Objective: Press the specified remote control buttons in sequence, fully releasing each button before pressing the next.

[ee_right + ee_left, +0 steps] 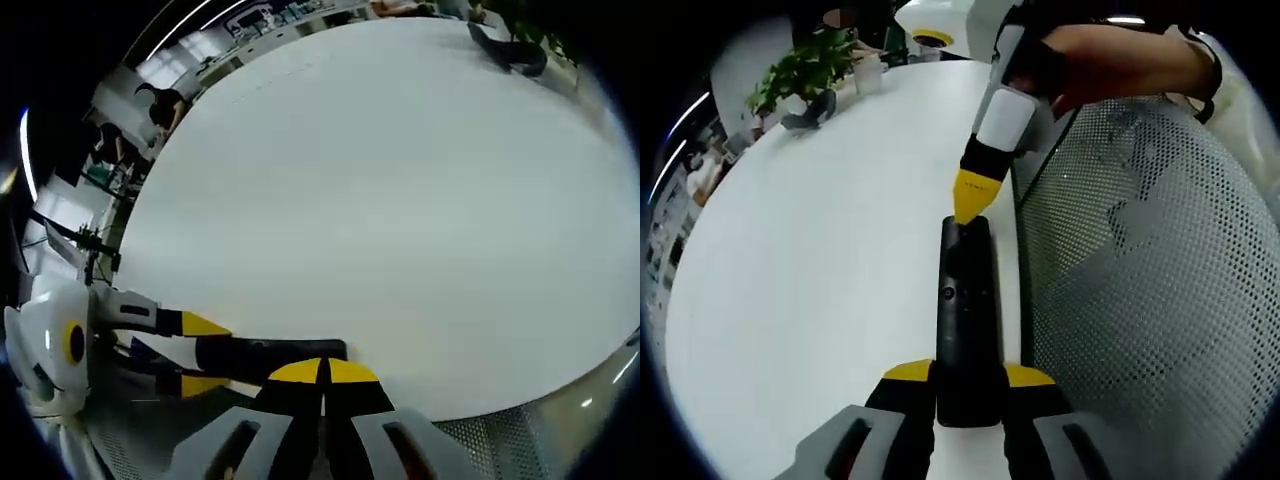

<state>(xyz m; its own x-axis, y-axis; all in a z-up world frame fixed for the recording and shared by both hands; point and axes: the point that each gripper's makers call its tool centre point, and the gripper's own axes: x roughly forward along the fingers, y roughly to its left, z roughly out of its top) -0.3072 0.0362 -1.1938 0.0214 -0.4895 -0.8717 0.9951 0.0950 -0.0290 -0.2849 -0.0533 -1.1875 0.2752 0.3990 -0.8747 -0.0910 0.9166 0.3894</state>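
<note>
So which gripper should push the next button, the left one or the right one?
Probably the right gripper. Its closed yellow tips already sit at the far end of the black remote control, above the buttons. The left gripper is busy clamping the remote's near end by the white table edge, keeping it steady.

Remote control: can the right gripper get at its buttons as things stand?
Probably yes. The left gripper clamps the remote control at its near end, button face uncovered, and the right gripper, jaws closed, already has its tip at the far end.
</note>
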